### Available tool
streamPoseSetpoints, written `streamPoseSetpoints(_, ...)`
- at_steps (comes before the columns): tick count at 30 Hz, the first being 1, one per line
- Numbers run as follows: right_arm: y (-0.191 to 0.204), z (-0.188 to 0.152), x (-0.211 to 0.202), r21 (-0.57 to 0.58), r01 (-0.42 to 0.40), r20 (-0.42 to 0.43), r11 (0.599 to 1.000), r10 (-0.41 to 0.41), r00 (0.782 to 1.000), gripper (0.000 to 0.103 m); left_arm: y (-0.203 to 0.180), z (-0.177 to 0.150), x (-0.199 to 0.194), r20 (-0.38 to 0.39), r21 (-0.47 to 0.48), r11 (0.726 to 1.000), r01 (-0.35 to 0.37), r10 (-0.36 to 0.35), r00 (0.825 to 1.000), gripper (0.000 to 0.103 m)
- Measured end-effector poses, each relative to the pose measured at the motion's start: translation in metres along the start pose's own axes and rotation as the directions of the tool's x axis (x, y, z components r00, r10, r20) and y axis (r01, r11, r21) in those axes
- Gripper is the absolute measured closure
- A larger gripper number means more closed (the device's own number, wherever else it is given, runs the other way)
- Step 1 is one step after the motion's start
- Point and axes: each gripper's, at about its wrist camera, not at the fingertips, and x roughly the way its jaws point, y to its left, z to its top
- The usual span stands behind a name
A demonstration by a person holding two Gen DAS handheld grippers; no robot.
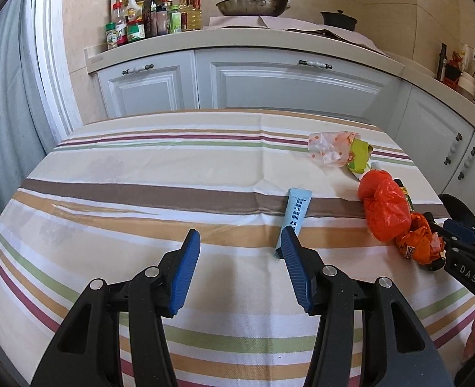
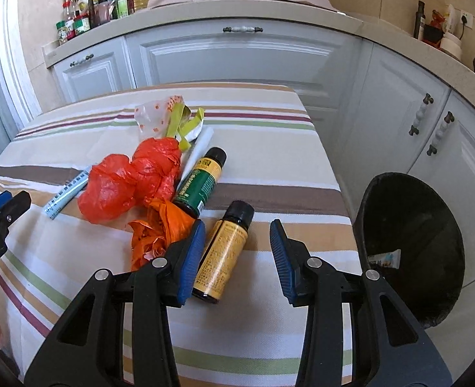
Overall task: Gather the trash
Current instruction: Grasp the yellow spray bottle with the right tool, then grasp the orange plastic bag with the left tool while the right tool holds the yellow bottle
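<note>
In the left wrist view, the left gripper point(image 1: 242, 237) is seen in the lower middle of the frame with its blue pads apart, and nothing is held between them. A light blue tube point(image 1: 295, 214) with dark printed characters, too small to be read, lies on the striped tablecloth point(image 1: 140, 167), its near end partly covered by the pad on the right. At the right edge of this frame the letters "DAS" are printed on a black body, which belongs to the right gripper.

In the right wrist view, the right gripper point(image 2: 237, 237) is shown with its jaws partly apart. A yellow bottle point(image 2: 224, 251) with a black cap lies between them, touching the left pad; no grip can be seen. Its label is covered with fine print that cannot be read. Just above it a green-and-yellow bottle point(image 2: 202, 182) is lying, next to a red plastic bag point(image 2: 131, 180) and an orange wrapper point(image 2: 158, 230). At the left edge, "Robot.AI" is partly readable. A black bin point(image 2: 411, 242) stands at the right, with one printed wrapper inside.
</note>
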Motion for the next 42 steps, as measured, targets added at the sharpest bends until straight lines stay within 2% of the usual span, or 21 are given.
streamPoseSetpoints(5, 0.000, -0.003, 0.004, -0.008, -0.004, -0.031, 1.000, 0.003, 1.000, 0.066, 0.000, -0.001, 0.002, -0.004, -0.001, 1.000, 0.008, -0.008, 1.000, 0.051)
streamPoseSetpoints(7, 0.000, -0.003, 0.004, -0.013, -0.007, -0.031, 1.000, 0.007, 0.999, 0.079, 0.001, -0.001, 0.003, -0.006, -0.004, 1.000, 0.010, -0.010, 1.000, 0.050)
streamPoseSetpoints(15, -0.004, -0.005, 0.000, -0.016, -0.012, -0.017, 1.000, 0.011, 1.000, 0.080, -0.012, -0.001, 0.001, -0.008, 0.017, 0.999, 0.028, -0.028, 1.000, 0.050)
streamPoseSetpoints(24, -0.027, -0.010, -0.010, 0.006, 0.011, 0.011, 1.000, -0.011, 1.000, 0.080, -0.041, -0.004, -0.005, -0.016, 0.057, 0.996, 0.065, -0.064, 0.998, 0.050)
streamPoseSetpoints(38, -0.097, -0.028, -0.029, 0.111, 0.053, 0.052, 0.992, -0.059, 0.997, 0.080, -0.114, -0.015, -0.018, -0.048, 0.148, 0.976, 0.158, -0.152, 0.987, 0.050)
streamPoseSetpoints(42, -0.118, -0.034, -0.031, 0.139, 0.065, 0.056, 0.988, -0.074, 0.996, 0.080, -0.129, -0.016, -0.021, -0.042, 0.172, 0.972, 0.161, -0.156, 0.987, 0.050)
